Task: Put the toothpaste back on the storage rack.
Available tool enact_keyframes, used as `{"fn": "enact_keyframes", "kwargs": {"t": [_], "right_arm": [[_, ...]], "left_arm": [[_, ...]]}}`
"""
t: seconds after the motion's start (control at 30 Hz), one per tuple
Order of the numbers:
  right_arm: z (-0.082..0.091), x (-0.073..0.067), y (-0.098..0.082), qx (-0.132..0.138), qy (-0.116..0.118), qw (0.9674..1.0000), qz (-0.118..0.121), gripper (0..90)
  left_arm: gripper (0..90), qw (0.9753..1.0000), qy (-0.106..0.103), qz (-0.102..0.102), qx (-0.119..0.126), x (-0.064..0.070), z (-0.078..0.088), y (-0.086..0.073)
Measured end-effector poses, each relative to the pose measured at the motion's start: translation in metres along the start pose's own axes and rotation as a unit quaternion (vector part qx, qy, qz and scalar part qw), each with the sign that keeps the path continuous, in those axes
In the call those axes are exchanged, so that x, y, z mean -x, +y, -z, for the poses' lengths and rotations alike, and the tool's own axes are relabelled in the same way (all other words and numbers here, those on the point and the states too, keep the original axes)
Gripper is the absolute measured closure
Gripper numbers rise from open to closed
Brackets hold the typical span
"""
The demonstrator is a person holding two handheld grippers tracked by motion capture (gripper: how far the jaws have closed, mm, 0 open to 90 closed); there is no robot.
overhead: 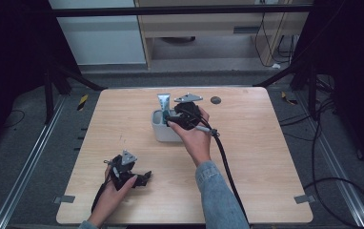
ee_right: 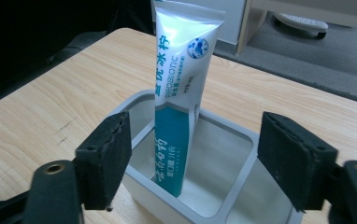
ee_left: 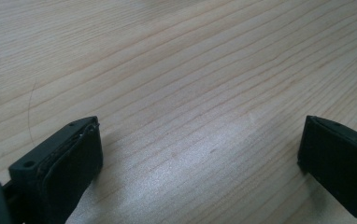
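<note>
A white and teal toothpaste tube [ee_right: 181, 84] stands upright in a pale grey rectangular holder [ee_right: 232, 128], leaning on its far wall. My right gripper [ee_right: 197, 135] is open, one jaw on each side of the tube, and neither pad touches it. From above, the tube [overhead: 164, 101] rises out of the holder [overhead: 163, 133] at the table's middle back, with my right gripper [overhead: 173, 117] just over the holder's right part. My left gripper [overhead: 144, 177] rests low at the front left, open. Bare wood lies between the jaws of my left gripper [ee_left: 200, 140].
A small dark round disc [overhead: 216, 100] lies on the wooden table [overhead: 266, 191] to the right of the holder. A black cable [overhead: 225, 162] trails from my right gripper toward the front edge. Dark frame legs and floor cables surround the table.
</note>
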State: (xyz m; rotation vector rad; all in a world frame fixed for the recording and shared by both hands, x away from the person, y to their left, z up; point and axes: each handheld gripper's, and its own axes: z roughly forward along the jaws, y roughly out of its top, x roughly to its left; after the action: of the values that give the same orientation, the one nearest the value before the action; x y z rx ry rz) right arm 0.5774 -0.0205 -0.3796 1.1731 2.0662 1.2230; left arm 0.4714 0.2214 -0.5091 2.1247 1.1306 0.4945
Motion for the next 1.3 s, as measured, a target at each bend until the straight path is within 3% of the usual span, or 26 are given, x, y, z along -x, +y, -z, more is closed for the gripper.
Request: {"fn": "enact_keyframes", "kwargs": {"t": [0.17, 0.33, 0.53, 0.87, 1.3], "right_arm": [[0.002, 0.002, -0.002, -0.010, 0.007, 0.9999, 0.008, 18.0], [0.003, 0.003, -0.002, -0.028, -0.011, 0.9994, 0.015, 14.7], [0.009, 0.003, -0.002, -0.037, -0.006, 0.9992, 0.018, 11.7], [0.023, 0.009, -0.014, -0.036, -0.007, 0.9991, 0.023, 9.5], [0.037, 0.023, -0.030, -0.033, -0.017, 0.9993, 0.010, 8.9]], "left_arm": [[0.0, 1.0000, 0.000, 0.000, 0.000, 0.000, 0.000, 0.000], [0.0, 1.0000, -0.001, 0.001, 0.001, 0.001, 0.000, 0.000], [0.0, 1.0000, -0.001, 0.001, 0.001, 0.001, 0.000, 0.000], [0.0, 1.0000, -0.001, -0.001, 0.000, 0.000, 0.000, 0.000], [0.0, 1.0000, -0.002, -0.001, 0.000, 0.001, 0.000, 0.000]]}}
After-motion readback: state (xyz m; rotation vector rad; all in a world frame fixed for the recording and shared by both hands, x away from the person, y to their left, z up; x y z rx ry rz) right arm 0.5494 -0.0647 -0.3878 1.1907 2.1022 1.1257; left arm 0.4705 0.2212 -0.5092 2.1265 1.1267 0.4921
